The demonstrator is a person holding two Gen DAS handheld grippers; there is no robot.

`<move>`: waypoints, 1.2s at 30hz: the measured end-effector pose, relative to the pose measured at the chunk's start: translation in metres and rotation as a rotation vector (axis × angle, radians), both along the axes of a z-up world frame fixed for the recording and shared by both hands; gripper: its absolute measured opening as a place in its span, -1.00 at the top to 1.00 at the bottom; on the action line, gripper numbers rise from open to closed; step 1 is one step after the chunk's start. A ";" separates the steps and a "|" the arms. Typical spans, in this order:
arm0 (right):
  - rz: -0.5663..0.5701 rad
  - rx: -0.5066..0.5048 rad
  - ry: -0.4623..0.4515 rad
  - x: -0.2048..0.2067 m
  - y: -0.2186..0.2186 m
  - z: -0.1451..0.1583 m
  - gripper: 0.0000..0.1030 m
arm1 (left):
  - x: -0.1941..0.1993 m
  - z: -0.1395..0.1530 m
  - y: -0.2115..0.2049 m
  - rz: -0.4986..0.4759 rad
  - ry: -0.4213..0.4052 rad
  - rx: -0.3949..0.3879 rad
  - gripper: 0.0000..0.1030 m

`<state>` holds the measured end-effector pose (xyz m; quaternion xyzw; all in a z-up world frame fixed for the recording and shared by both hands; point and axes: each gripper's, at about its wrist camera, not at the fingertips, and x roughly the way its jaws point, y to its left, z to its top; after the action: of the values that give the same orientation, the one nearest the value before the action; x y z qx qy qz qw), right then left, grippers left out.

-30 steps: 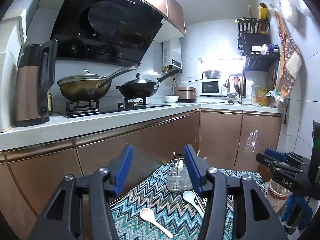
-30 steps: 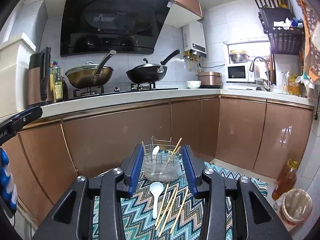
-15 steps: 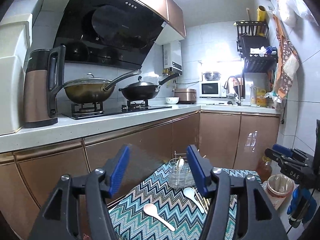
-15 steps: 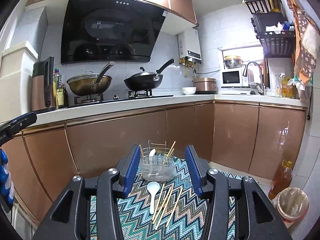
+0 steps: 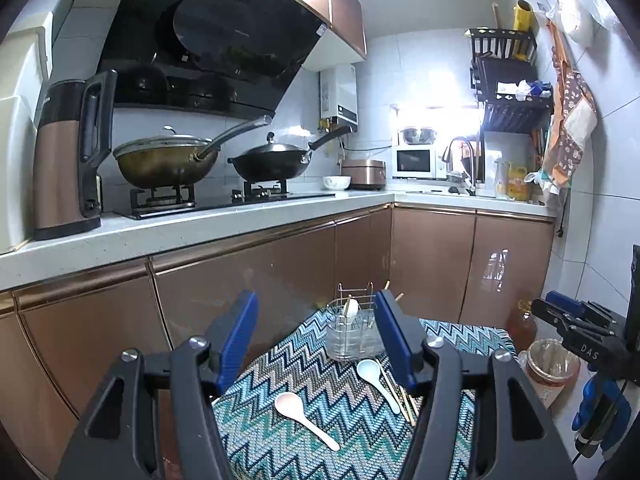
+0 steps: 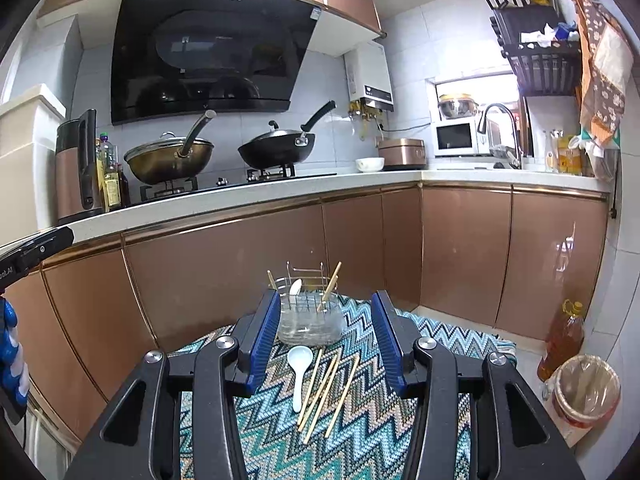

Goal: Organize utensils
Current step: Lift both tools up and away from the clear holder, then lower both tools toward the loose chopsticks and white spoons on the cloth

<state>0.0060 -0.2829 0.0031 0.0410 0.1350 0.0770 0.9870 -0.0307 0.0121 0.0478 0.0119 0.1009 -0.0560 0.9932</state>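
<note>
A clear utensil holder (image 6: 310,320) stands at the far end of a zigzag mat (image 6: 360,440), with a white spoon (image 6: 295,287) and chopsticks (image 6: 331,284) upright in it. In front of it lie a white spoon (image 6: 299,368) and several loose chopsticks (image 6: 324,388). My right gripper (image 6: 326,300) hovers above them, open and empty. The left wrist view shows the holder (image 5: 352,336), two white spoons (image 5: 298,406) (image 5: 374,376) on the mat (image 5: 280,440) and chopsticks (image 5: 404,396). My left gripper (image 5: 316,300) hangs open over the mat's near-left part, holding nothing.
Copper cabinet doors (image 6: 224,280) close off the far side below a white counter (image 5: 200,232) with two woks and a kettle (image 5: 68,164). A lined bin (image 6: 586,394) and an oil bottle (image 6: 562,338) stand on the floor to the right.
Both grippers' jaws have spread a little wider. The right gripper has drawn back slightly from the holder; the left has barely shifted.
</note>
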 end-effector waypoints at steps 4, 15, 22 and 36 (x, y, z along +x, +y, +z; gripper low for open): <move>-0.006 0.010 0.018 0.001 -0.006 -0.004 0.09 | 0.003 -0.004 -0.005 -0.006 0.022 0.005 -0.13; -0.014 0.045 0.049 0.000 -0.021 -0.014 0.09 | 0.006 -0.008 -0.003 -0.008 0.077 0.016 -0.13; -0.011 0.046 0.065 0.002 -0.021 -0.017 0.09 | 0.009 -0.014 0.000 -0.006 0.100 0.007 -0.13; -0.004 0.038 0.104 0.012 -0.017 -0.028 0.09 | 0.019 -0.026 0.014 0.012 0.142 -0.020 -0.13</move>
<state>0.0176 -0.2997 -0.0246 0.0637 0.1846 0.0754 0.9778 -0.0115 0.0262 0.0213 -0.0025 0.1707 -0.0517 0.9840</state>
